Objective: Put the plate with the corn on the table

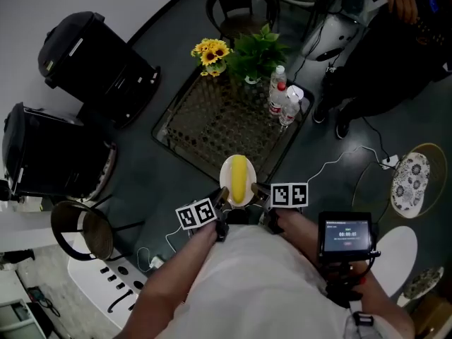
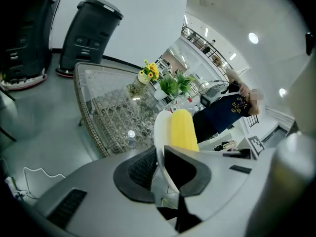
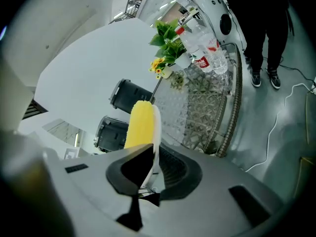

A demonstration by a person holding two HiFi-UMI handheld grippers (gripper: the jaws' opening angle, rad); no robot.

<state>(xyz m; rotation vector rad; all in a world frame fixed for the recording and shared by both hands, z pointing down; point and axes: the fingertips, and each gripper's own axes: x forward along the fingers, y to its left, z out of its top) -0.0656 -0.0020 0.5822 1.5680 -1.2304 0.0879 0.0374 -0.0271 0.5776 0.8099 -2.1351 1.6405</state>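
**Holding the plate (image 1: 226, 180) at the near edge of the tabletop (image 1: 212, 119)**

The left tongs (image 1: 222, 202) and the right tongs (image 1: 260, 193) are gripping the plate rim from opposite sides. The corn (image 1: 240, 177) is pointing lengthwise toward the far edge, where flowers (image 1: 212, 54) and bottles (image 1: 281, 97) are crowding; the middle is lying open.

From the head, looks steeply down, well above the rectangular glass-topped wicker table (image 1: 212, 129). From each gripper, peers close along the jaws across that table. Shared by all: white oval plate (image 1: 225, 182) with yellow corn cob (image 1: 240, 177).
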